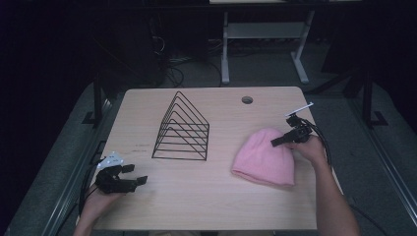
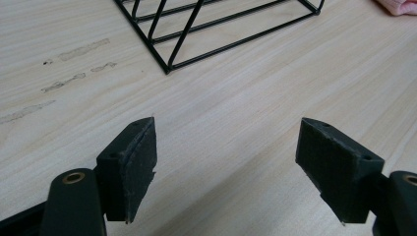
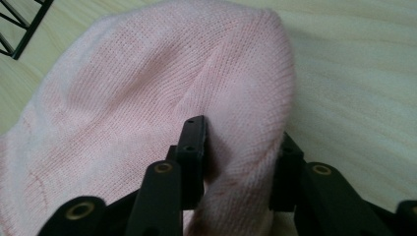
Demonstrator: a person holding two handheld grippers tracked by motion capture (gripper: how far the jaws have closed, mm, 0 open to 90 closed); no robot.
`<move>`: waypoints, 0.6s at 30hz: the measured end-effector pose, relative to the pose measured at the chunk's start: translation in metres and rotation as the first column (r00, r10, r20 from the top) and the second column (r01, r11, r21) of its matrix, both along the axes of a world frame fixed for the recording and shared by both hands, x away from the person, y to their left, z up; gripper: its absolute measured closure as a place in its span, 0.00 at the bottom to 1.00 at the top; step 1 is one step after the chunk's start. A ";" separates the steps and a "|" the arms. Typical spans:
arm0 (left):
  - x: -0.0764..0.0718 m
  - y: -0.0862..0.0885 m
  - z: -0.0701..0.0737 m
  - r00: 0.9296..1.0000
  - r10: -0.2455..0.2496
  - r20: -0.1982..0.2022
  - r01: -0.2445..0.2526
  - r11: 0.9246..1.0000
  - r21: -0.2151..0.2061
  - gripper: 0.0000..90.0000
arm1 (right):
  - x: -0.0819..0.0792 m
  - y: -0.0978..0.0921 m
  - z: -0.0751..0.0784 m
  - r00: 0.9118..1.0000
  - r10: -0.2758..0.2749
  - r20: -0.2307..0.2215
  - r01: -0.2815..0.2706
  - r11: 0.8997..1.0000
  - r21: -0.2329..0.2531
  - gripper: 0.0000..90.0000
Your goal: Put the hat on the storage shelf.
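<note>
where dark floor surrounds, pale wood table [image 1: 206, 196], cable hole [image 1: 247, 100]

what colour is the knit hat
Pale pink; the hat shows best in the right gripper view.

Wire rack [image 2: 216, 29] cut off above.

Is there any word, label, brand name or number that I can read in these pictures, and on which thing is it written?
None can be read.
Pink knit hat: plain knit, no label visible.
Black wire rack: no text.
Table: smudged marks near the rack, not letters.
Left tongs and right tongs: no print visible on them.
</note>
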State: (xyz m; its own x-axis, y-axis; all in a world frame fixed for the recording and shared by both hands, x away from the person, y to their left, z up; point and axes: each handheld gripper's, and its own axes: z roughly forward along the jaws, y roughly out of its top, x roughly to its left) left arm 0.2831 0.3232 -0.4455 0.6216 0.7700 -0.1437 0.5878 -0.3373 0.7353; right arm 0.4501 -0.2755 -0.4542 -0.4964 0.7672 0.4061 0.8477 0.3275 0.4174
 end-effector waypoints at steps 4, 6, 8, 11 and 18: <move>0.000 0.001 0.000 1.000 0.000 0.001 0.000 1.000 0.001 0.26 | -0.001 -0.002 0.000 1.000 -0.004 -0.001 0.004 1.000 0.028 0.80; 0.000 0.001 0.000 1.000 0.000 0.002 0.000 1.000 0.001 0.26 | -0.002 -0.002 0.001 1.000 -0.006 0.001 0.006 0.999 0.036 0.81; 0.000 0.000 0.000 1.000 0.001 0.001 -0.001 1.000 -0.001 0.26 | -0.003 -0.001 0.002 1.000 -0.001 0.007 0.000 0.999 0.036 0.82; 0.000 0.000 -0.001 1.000 -0.001 0.000 0.001 1.000 -0.002 0.26 | -0.004 0.001 0.006 1.000 0.010 0.021 -0.011 0.999 0.044 0.83; 0.000 0.000 0.000 1.000 -0.003 0.001 0.003 1.000 -0.002 0.26 | -0.008 -0.001 0.018 0.999 0.011 0.053 -0.016 0.996 0.090 0.83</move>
